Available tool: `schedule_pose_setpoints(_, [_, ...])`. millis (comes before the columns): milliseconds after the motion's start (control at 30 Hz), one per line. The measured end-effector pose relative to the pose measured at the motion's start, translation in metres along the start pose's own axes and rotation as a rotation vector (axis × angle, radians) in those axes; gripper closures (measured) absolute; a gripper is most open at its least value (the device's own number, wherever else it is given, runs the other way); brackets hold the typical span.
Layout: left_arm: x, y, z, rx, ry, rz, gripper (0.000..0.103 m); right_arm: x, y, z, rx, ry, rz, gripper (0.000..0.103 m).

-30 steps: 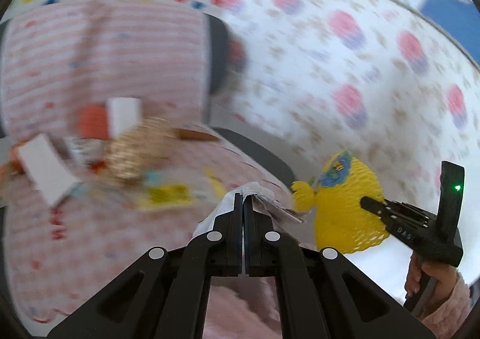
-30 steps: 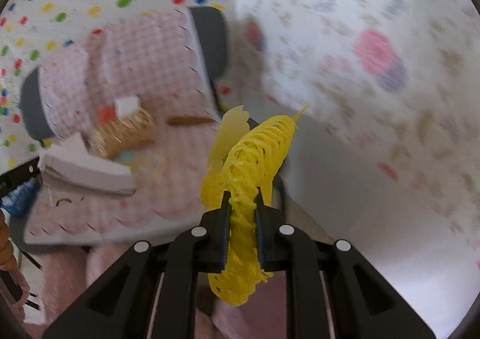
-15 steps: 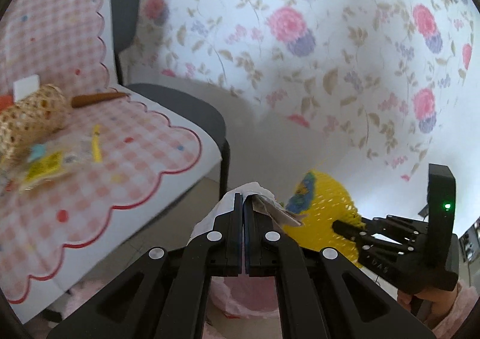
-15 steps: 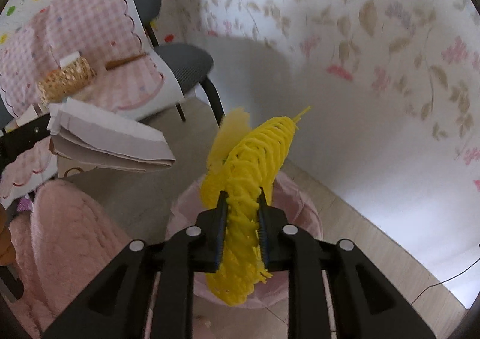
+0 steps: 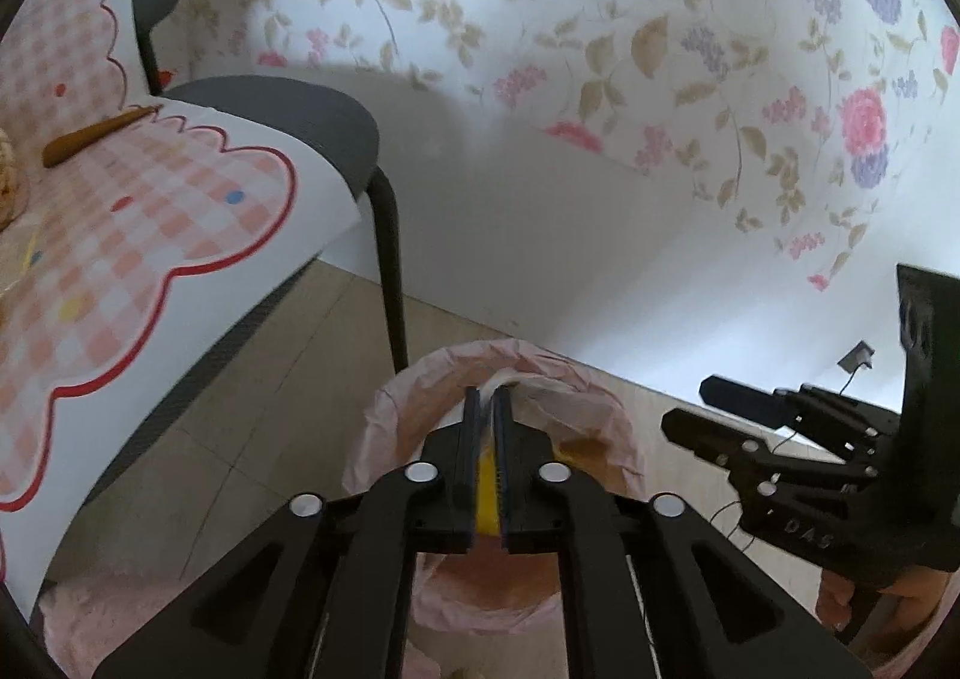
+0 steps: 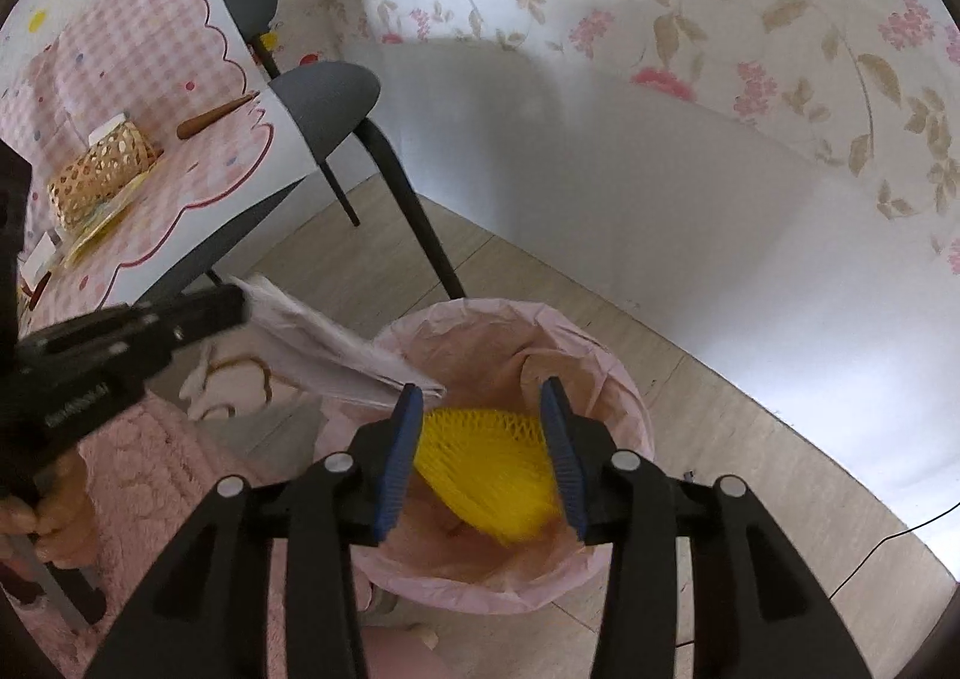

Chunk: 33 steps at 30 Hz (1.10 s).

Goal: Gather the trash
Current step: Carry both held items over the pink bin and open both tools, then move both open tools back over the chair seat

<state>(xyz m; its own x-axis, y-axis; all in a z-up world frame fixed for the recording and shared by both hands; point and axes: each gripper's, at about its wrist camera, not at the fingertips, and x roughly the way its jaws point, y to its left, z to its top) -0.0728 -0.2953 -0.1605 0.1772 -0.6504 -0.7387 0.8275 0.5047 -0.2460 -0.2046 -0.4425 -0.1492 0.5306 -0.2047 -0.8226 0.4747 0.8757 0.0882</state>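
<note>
A bin with a pink liner (image 6: pixel 624 397) stands on the floor below both grippers; it also shows in the left wrist view (image 5: pixel 384 409). My right gripper (image 6: pixel 483 409) is open over the bin, and a yellow foam net (image 6: pixel 486 469) lies loose inside the bin below its fingers. My left gripper (image 5: pixel 487 397) is shut on a white crumpled paper (image 6: pixel 336 337), held over the bin's near rim. In the left wrist view the right gripper (image 5: pixel 696 409) is at the right, open and empty.
A dark chair (image 6: pixel 324 90) with a pink checked cloth (image 5: pixel 120 235) stands to the left; a woven basket (image 6: pixel 102 168), a brown stick (image 6: pixel 210 117) and wrappers lie on it. A floral wall (image 5: pixel 600 48) is behind. A pink fluffy rug (image 6: pixel 156 475) lies at the lower left.
Both grippers swung from the chair down over the bin. The right gripper opened and the yellow foam net dropped into the bin. The left gripper still holds the paper.
</note>
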Motion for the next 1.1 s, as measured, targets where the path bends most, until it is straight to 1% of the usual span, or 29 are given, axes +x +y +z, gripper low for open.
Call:
schedule_pose_setpoints(33, [0.001,-0.001,0.0,0.003,0.006,-0.004,0.081,-0.003,-0.002,0.001,0.004,-0.008,-0.003,0.062])
schedule_pose_setpoints(100, [0.001,-0.003,0.001,0.007,0.005,-0.001,0.071,-0.007,-0.004,0.003,0.008,-0.02,-0.011,0.062])
schedule_pose_setpoints(133, [-0.002,-0.003,0.001,0.008,-0.004,0.003,0.068,-0.01,-0.006,0.005,0.009,-0.03,-0.017,0.062])
schedule_pose_setpoints(200, [-0.009,0.0,0.001,0.002,-0.016,0.013,0.067,-0.015,-0.007,0.008,0.011,-0.047,-0.022,0.062])
schedule_pose_setpoints(267, [-0.02,0.006,0.001,-0.013,-0.036,0.04,0.067,-0.022,-0.007,0.012,0.012,-0.065,-0.02,0.062])
schedule_pose_setpoints(400, [-0.048,0.023,0.0,-0.048,-0.079,0.125,0.067,-0.036,0.003,0.022,-0.009,-0.11,-0.003,0.063])
schedule_pose_setpoints(600, [-0.101,0.05,-0.007,-0.112,-0.151,0.239,0.067,-0.047,0.038,0.044,-0.065,-0.162,0.081,0.063])
schedule_pose_setpoints(733, [-0.135,0.075,-0.017,-0.175,-0.183,0.292,0.067,-0.046,0.071,0.058,-0.126,-0.177,0.148,0.063])
schedule_pose_setpoints(833, [-0.157,0.099,-0.026,-0.228,-0.197,0.348,0.066,-0.04,0.102,0.067,-0.188,-0.176,0.197,0.063])
schedule_pose_setpoints(1033, [-0.202,0.153,-0.047,-0.348,-0.228,0.506,0.061,-0.022,0.171,0.08,-0.32,-0.145,0.286,0.063])
schedule_pose_setpoints(1100, [-0.216,0.171,-0.054,-0.391,-0.237,0.545,0.059,-0.017,0.194,0.084,-0.361,-0.136,0.306,0.063])
